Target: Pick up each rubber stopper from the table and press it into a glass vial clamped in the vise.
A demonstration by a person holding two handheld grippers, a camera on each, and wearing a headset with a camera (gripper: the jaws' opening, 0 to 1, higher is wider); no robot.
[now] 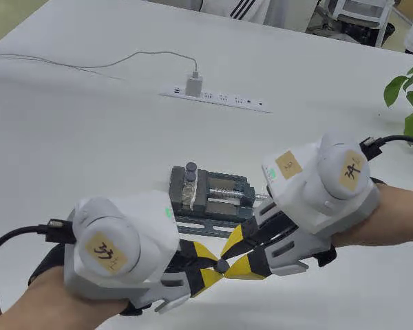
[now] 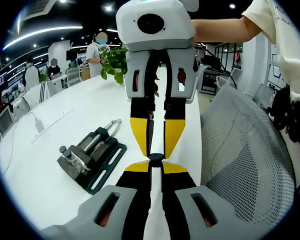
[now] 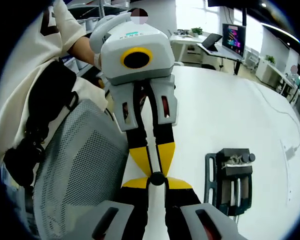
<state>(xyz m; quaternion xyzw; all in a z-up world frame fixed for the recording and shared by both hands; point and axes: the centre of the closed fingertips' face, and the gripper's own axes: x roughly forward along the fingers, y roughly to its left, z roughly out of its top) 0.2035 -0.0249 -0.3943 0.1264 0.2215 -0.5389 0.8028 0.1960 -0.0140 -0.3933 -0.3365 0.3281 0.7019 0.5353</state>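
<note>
Left hand-held gripper and right hand-held gripper — tips meeting — both pinch one rubber stopper.

White tabletop runs wide, a power strip lying on it with a charger plugged in. Green plant at the far edge. Grey mesh chair alongside, strip lights overhead, a lit monitor beyond.

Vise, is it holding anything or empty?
Holding: a vial stands upright in the vise, gripped between its jaws, a dark stopper on top.
</note>
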